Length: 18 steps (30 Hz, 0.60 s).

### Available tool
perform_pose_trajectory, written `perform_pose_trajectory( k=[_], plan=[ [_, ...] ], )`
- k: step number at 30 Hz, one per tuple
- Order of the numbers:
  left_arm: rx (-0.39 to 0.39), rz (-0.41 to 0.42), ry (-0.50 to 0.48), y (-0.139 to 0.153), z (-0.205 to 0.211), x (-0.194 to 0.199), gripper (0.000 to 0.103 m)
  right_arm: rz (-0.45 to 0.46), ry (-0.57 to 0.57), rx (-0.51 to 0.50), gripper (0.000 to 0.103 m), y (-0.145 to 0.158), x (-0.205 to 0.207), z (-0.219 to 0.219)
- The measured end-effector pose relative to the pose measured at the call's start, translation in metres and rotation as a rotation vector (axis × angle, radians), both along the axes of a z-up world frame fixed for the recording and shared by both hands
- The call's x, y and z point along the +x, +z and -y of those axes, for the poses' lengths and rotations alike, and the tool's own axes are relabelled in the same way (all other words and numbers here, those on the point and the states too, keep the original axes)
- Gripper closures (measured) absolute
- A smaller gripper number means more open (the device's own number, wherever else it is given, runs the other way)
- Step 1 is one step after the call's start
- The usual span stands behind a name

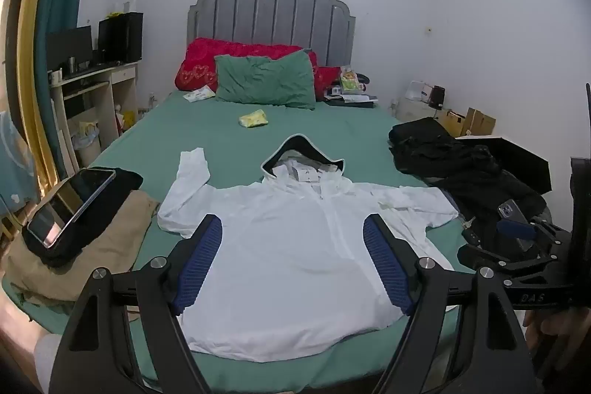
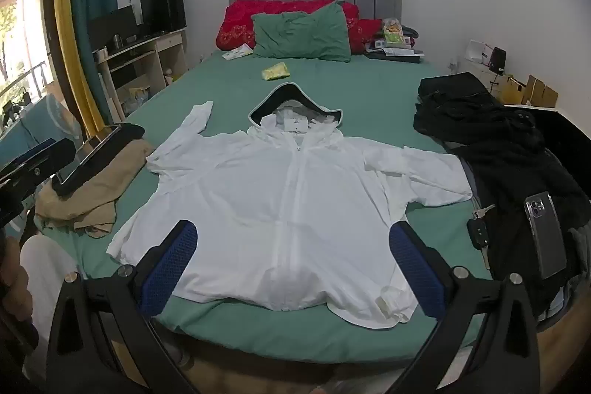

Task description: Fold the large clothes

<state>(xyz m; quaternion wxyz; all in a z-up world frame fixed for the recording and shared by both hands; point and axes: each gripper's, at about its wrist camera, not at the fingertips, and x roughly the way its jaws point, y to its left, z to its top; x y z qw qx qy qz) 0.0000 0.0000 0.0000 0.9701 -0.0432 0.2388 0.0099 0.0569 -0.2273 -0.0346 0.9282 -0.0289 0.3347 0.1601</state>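
Observation:
A white hooded zip jacket [image 1: 295, 246] lies spread flat, front up, on the green bed sheet [image 1: 229, 132], hood toward the headboard and both sleeves out to the sides. It also shows in the right wrist view [image 2: 280, 194]. My left gripper [image 1: 293, 228] is open and empty above the jacket's lower body. My right gripper [image 2: 293, 235] is open and empty above the hem near the bed's foot. The right gripper also shows at the right edge of the left wrist view [image 1: 517, 246].
Tan and black clothes with a tablet [image 2: 92, 154] lie at the left. A black clothes pile [image 2: 498, 143] with a phone [image 2: 545, 231] and car key [image 2: 478, 231] lies at the right. Pillows [image 2: 303, 32] and a yellow packet [image 2: 275, 71] lie near the headboard.

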Motion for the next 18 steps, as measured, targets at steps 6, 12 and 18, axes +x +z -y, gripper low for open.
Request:
perform_pose_trajectory(
  k=[6, 12, 18],
  plan=[
    [-0.009, -0.002, 0.001, -0.0001, -0.0003, 0.0000, 0.021, -0.009, 0.000, -0.008, 0.001, -0.0008, 0.0013, -0.0013],
    [-0.007, 0.001, -0.005, -0.0010, 0.0013, 0.0014, 0.021, -0.007, -0.001, -0.007, 0.001, -0.0009, 0.0015, -0.0013],
    [-0.005, 0.002, -0.005, -0.0015, -0.0011, 0.0012, 0.021, -0.007, -0.001, -0.008, 0.001, -0.0007, 0.0013, -0.0012]
  ],
)
